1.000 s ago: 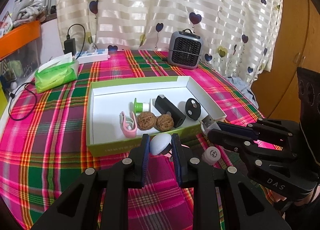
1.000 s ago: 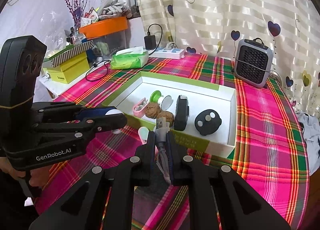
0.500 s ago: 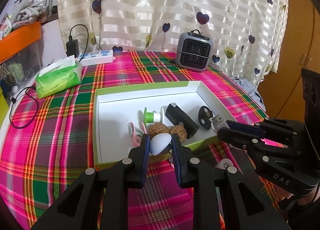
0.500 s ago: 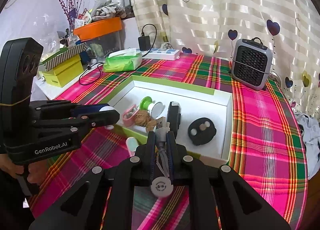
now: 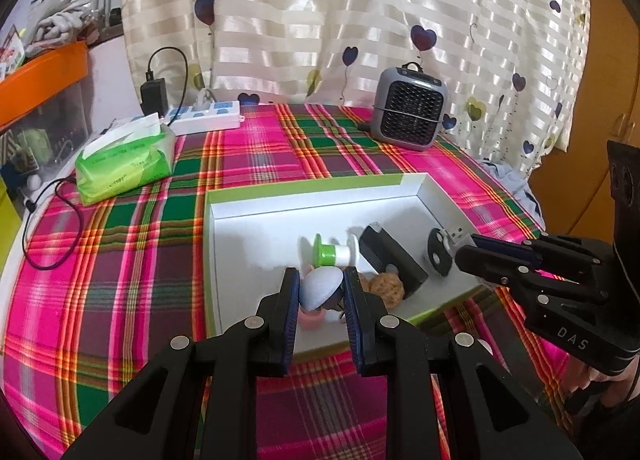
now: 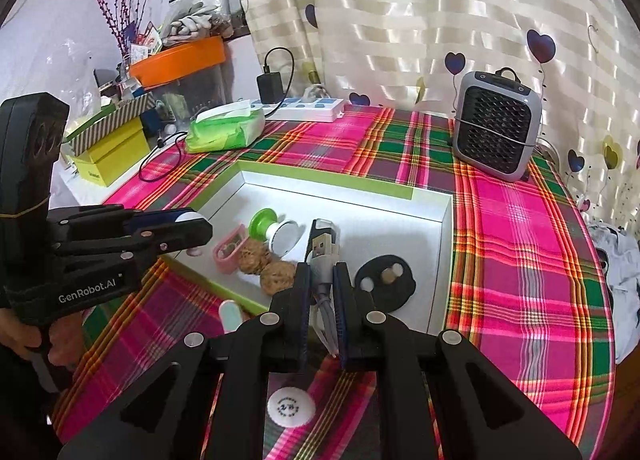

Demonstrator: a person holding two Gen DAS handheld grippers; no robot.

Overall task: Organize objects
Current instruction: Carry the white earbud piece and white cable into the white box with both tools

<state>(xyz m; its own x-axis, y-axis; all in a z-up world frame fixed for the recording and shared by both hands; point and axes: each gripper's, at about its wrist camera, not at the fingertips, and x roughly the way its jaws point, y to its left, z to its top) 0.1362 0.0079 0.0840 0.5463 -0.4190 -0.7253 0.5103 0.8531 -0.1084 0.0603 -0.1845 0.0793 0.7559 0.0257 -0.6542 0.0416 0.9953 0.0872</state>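
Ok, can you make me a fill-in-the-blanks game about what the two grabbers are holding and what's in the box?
1. The left gripper fingers squeeze a small ____-coloured rounded piece.
2. The right gripper fingers pinch a USB ____.
3. Two brown ____ lie in the white box.
4. The spool in the box has a ____ end.

Missing words: grey; cable; walnuts; green

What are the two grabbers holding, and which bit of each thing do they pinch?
The left gripper pinches a round grey-white cap by its sides. The right gripper pinches a USB cable just behind its metal plug.
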